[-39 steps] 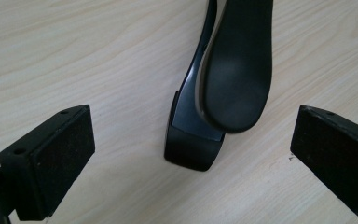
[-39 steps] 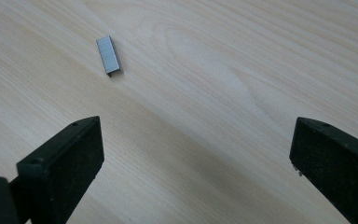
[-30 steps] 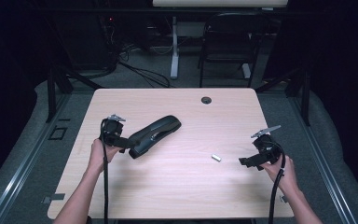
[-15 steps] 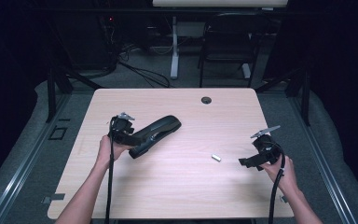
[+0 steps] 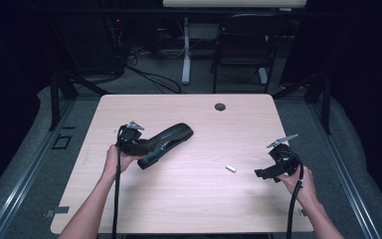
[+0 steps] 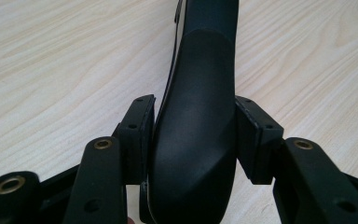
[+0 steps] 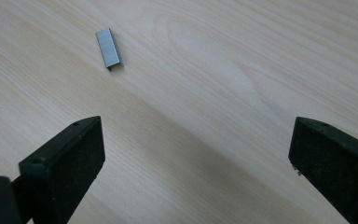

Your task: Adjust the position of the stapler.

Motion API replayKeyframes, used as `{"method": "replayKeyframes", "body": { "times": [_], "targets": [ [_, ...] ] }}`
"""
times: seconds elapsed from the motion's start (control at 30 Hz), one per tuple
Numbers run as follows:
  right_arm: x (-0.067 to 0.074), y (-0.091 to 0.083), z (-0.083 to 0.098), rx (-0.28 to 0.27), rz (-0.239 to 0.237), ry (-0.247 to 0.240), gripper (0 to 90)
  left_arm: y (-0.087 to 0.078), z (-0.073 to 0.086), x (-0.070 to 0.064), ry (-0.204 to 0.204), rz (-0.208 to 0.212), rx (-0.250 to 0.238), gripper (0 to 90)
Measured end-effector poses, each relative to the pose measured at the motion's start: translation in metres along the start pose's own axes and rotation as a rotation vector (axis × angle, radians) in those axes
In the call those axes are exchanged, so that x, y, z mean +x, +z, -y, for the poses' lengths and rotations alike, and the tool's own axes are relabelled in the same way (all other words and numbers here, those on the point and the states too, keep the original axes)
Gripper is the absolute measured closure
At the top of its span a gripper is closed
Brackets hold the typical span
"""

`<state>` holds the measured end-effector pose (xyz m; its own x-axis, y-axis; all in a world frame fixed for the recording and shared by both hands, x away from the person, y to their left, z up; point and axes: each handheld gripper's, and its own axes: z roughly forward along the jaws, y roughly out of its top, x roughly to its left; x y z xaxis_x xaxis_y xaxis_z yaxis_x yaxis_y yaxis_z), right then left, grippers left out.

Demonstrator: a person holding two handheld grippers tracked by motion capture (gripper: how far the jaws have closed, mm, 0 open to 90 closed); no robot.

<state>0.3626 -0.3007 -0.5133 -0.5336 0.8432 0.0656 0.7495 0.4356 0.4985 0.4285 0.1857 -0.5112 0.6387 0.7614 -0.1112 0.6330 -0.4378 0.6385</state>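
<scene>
Black stapler [image 5: 165,143]: on counter [image 5: 189,209], rear end now between left claw [image 6: 195,140] pads, jaws just closed onto it; grip looks secured. Staple strip [image 7: 108,48]: ahead of right claw [image 7: 196,158], gaping wide, idle.

A: Stapler [image 5: 163,144] lay on the counter [image 5: 189,209], left of centre, its near end between the left claw [image 5: 142,147] jaws.
B: Staple strip [image 5: 231,169] lay right of it, near the right claw [image 5: 259,174].
</scene>
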Motion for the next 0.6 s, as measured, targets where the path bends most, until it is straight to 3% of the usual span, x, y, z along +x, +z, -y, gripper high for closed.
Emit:
{"method": "replayKeyframes", "body": {
  "times": [0.37,0.6],
  "targets": [
    [0.0002,0.0,0.0005,0.01,0.002,-0.004,3.8,-0.0009,0.0014,-0.0047,0.03,-0.002,0.008,55.0],
    [0.0,-0.0005,0.0009,0.016,0.006,-0.005,4.1,-0.0013,0.0017,-0.0075,0.028,-0.008,0.013,55.3]
  ]
}}
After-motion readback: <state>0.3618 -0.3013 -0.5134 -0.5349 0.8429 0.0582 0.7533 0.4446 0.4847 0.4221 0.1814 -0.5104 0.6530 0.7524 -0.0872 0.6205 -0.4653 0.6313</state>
